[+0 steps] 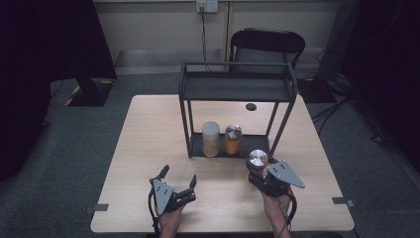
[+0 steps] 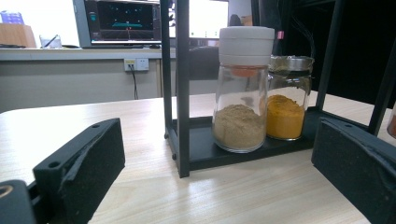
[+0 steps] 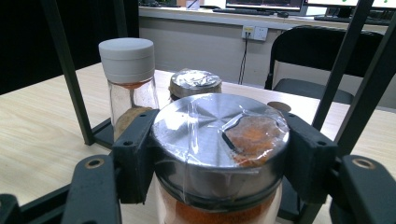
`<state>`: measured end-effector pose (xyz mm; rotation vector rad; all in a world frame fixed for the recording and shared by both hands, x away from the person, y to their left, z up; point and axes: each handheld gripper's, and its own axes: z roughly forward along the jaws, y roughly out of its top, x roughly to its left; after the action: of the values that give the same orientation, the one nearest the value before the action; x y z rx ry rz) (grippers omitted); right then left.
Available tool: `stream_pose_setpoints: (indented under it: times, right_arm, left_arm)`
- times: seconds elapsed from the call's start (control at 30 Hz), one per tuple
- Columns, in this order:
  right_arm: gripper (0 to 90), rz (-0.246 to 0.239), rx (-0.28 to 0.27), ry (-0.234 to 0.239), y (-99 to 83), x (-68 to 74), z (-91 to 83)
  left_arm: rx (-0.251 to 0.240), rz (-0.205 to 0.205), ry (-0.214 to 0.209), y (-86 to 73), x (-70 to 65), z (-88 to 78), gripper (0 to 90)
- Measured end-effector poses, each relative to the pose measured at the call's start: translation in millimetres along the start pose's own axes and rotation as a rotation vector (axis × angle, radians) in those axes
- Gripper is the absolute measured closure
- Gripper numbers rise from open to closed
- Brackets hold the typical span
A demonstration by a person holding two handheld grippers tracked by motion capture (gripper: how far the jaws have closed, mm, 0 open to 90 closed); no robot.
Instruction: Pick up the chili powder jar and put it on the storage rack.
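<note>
A black two-tier metal rack [image 1: 237,89] stands on the wooden table [image 1: 148,129]. On its lower shelf are a white-capped jar of tan powder [image 1: 210,139] [image 2: 242,93] [image 3: 127,74] and a foil-topped jar of yellow powder [image 1: 233,139] [image 2: 288,98] [image 3: 195,84]. My right gripper [image 1: 257,171] [image 3: 219,158] is shut on a third jar [image 1: 257,159] [image 3: 219,144] with a silver lid and orange-red contents, just in front of the rack's right front leg. My left gripper [image 1: 178,179] [image 2: 215,182] rests open near the front edge, its jaws wide apart, pointing at the rack.
A black chair [image 1: 267,44] stands behind the table. A small dark disc [image 1: 251,106] lies on the table behind the rack. Tape marks [image 1: 101,207] sit at the front corners. Bare table spreads left of the rack.
</note>
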<state>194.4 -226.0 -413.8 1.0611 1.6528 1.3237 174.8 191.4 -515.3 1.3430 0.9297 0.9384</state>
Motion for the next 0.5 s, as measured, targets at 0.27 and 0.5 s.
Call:
stream_pose_setpoints:
  times: [0.27, 0.5]
  right_arm:
    - [35.0, -0.001, -0.008, 0.0, 5.3, -2.2, 2.1]
    - [34.9, -0.007, -0.007, 0.002, 8.6, -2.9, 4.7]
  left_arm:
    - [0.0, 0.0, 0.0, 0.1, 0.0, 0.0, 2.0]
    - [0.001, -0.001, 0.0, 0.1, -0.1, 0.2, 2.0]
